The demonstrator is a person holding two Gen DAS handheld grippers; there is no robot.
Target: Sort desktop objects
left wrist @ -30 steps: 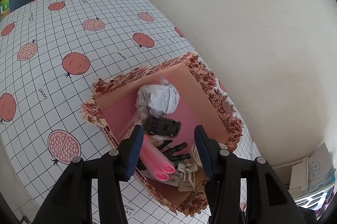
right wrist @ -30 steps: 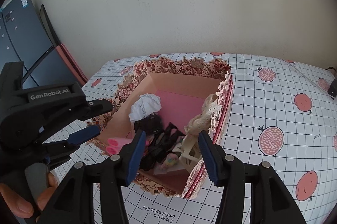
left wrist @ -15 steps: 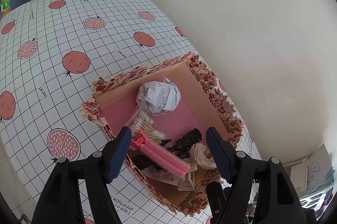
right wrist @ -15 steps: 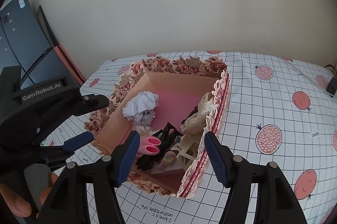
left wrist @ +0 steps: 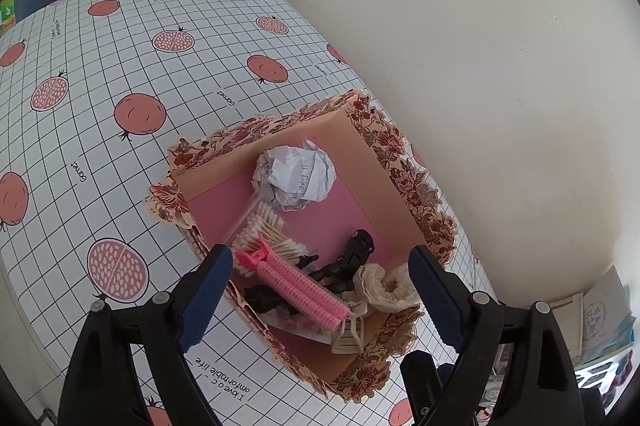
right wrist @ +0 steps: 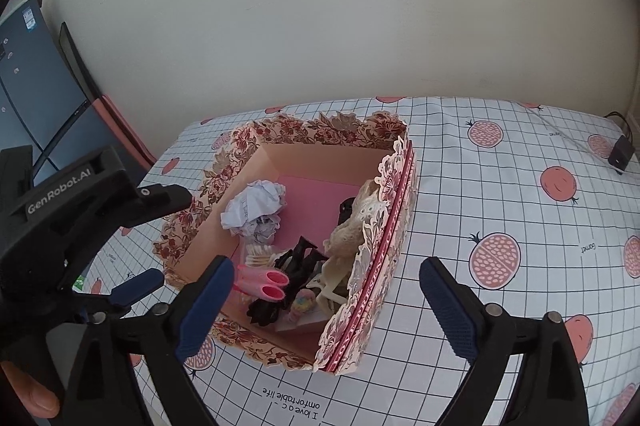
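A floral pink box stands on the table and holds a crumpled paper ball, a bag of cotton swabs, pink hair rollers, black clips, a lace piece and a cream clip. My left gripper is open and empty above the box's near end. My right gripper is open and empty over the box's near corner. The left gripper body shows in the right wrist view.
The table wears a white grid cloth with pomegranate prints. A cream wall runs close behind the box. A black plug lies at the far right. Dark panels stand at the left. Papers lie beyond the table edge.
Both grippers have opened wide and drawn back upward from the box. The pink rollers left my left gripper's jaws and now lie in the box.
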